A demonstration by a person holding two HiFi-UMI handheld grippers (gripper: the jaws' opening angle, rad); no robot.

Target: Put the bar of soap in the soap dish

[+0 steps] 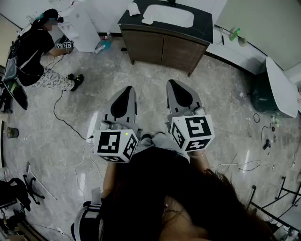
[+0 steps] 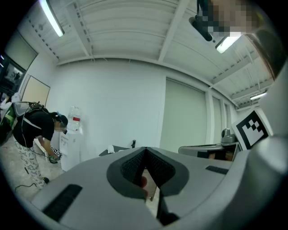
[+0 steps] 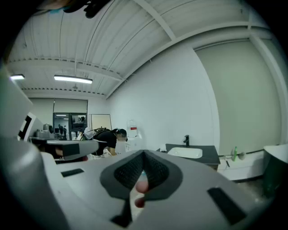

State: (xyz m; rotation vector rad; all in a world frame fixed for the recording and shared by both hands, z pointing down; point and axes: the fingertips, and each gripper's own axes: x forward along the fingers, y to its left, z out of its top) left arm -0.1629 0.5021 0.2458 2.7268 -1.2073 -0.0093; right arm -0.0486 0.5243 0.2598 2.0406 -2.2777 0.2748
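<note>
A dark-topped vanity point(image 1: 162, 44) with a white basin point(image 1: 168, 16) stands at the far side of the floor. Two small white things point(image 1: 134, 8) point(image 1: 147, 21) lie on its left end, too small to tell soap from dish. My left gripper point(image 1: 128, 88) and right gripper point(image 1: 170, 83) are side by side above the floor, well short of the vanity and pointing toward it. Both are shut with nothing in them. In the right gripper view the basin point(image 3: 184, 152) and black tap point(image 3: 186, 140) show beyond the closed right gripper point(image 3: 144, 153). The left gripper point(image 2: 145, 150) also has its tips together.
A person point(image 1: 37, 52) crouches at the far left beside a white water dispenser point(image 1: 80, 23). Cables point(image 1: 66, 120) trail over the marble floor. A white tabletop point(image 1: 282, 84) and a dark bin point(image 1: 263, 94) stand at the right, with stands and clutter along both edges.
</note>
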